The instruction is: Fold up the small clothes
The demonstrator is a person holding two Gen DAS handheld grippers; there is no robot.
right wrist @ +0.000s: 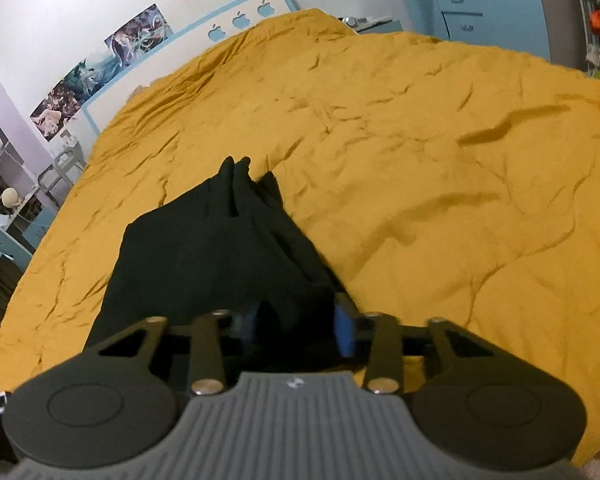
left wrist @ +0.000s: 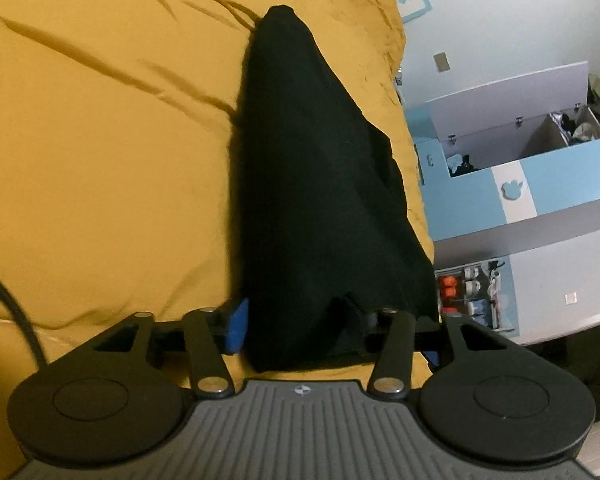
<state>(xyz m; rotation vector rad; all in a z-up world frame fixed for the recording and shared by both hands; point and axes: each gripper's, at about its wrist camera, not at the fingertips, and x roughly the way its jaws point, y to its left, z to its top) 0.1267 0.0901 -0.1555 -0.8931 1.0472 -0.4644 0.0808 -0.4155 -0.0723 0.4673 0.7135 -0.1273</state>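
So the black garment (left wrist: pixel 312 184) is lying on the mustard-yellow bedspread (left wrist: pixel 100 160), bunched into a long ridge that narrows to a point at the far end. In the left wrist view, the left gripper (left wrist: pixel 336 330) has its jaws set wide, with the near end of the cloth sitting between them. The left blue pad (left wrist: pixel 238 326) is right at the edge of the fabric, and the right one is mostly hidden behind it, so there's no telling if anything's actually pinched. Off to the right there's a blue and white cabinet (left wrist: pixel 540 184) with its lid up.

In the right wrist view, the right gripper (right wrist: pixel 300 330) is much narrower, with a fold of the same black garment (right wrist: pixel 220 256) bunched between its blue pads (right wrist: pixel 344 332), which press on it.
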